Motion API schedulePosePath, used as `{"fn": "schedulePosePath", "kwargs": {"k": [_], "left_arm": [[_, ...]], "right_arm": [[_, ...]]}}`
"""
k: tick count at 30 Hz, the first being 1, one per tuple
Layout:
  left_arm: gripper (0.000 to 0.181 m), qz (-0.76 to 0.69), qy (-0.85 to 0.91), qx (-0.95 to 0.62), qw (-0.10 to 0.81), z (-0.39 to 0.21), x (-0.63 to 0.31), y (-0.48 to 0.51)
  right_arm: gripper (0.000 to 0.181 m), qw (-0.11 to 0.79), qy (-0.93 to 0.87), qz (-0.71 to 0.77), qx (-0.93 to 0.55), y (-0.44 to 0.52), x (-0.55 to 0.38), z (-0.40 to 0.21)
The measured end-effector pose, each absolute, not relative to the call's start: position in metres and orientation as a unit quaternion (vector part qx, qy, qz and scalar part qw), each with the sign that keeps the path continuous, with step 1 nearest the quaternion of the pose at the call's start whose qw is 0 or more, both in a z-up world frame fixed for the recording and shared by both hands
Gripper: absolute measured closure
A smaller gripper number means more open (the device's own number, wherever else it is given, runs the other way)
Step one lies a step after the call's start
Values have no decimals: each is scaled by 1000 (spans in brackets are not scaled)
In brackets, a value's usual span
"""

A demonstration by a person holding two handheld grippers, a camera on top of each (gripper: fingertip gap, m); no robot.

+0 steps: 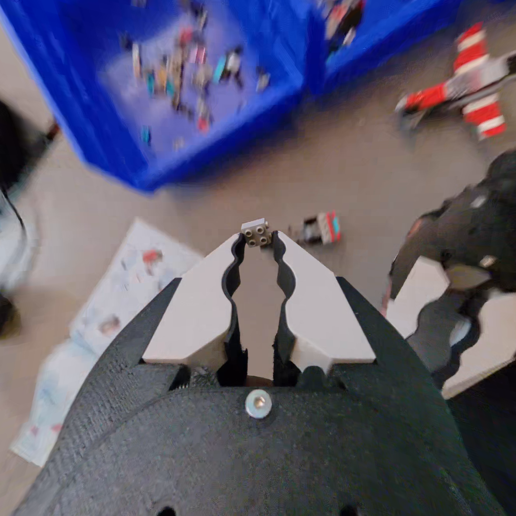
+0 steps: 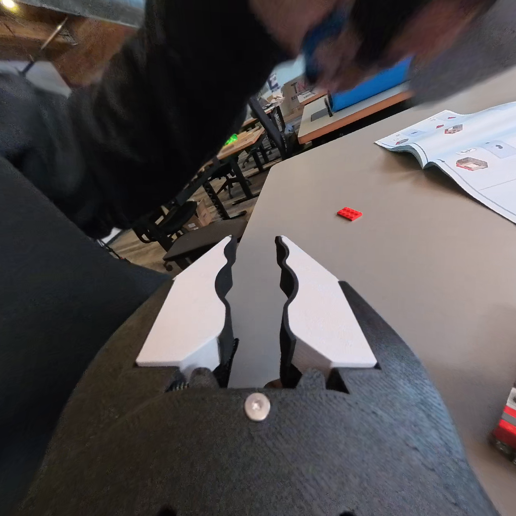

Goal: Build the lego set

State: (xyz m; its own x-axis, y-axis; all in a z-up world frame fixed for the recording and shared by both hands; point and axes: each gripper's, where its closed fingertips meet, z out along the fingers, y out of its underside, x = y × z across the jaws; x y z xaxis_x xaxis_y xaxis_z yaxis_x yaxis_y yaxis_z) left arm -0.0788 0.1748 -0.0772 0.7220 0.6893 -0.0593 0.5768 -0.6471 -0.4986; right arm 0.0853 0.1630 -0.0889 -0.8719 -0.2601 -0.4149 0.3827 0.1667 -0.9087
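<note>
My left gripper (image 1: 257,237) is shut on a small grey brick (image 1: 257,234) with studs on its face, held at the fingertips above the grey table (image 1: 251,184). A small black, grey, red and teal sub-assembly (image 1: 321,230) lies on the table just right of it. A red-and-white striped plane model (image 1: 474,83) lies at the far right. My right gripper (image 2: 254,240) is open and empty, low over the table (image 2: 391,279) near its left edge. A red flat plate (image 2: 349,213) lies on the table ahead and to the right of it. The right gripper also shows at the right in the left wrist view (image 1: 460,279).
Two blue bins (image 1: 173,92) with several loose pieces stand at the back. An open instruction booklet (image 1: 111,293) lies to the left; it also shows in the right wrist view (image 2: 460,156). A person in dark clothing (image 2: 139,111) leans over the table edge. A red-and-grey model part (image 2: 508,424) sits at the right. Tip to tip, the grippers are about 15 cm apart. The left tips stand about 25 cm off the red-and-white striped plane model (image 1: 474,83).
</note>
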Motion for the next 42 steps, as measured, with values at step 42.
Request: {"fn": "schedulePosePath", "kwargs": {"k": [42], "left_arm": [[141, 56, -48, -997, 33, -149, -206, 420]], "right_arm": [[153, 280, 730, -623, 36, 162, 91, -93]]}}
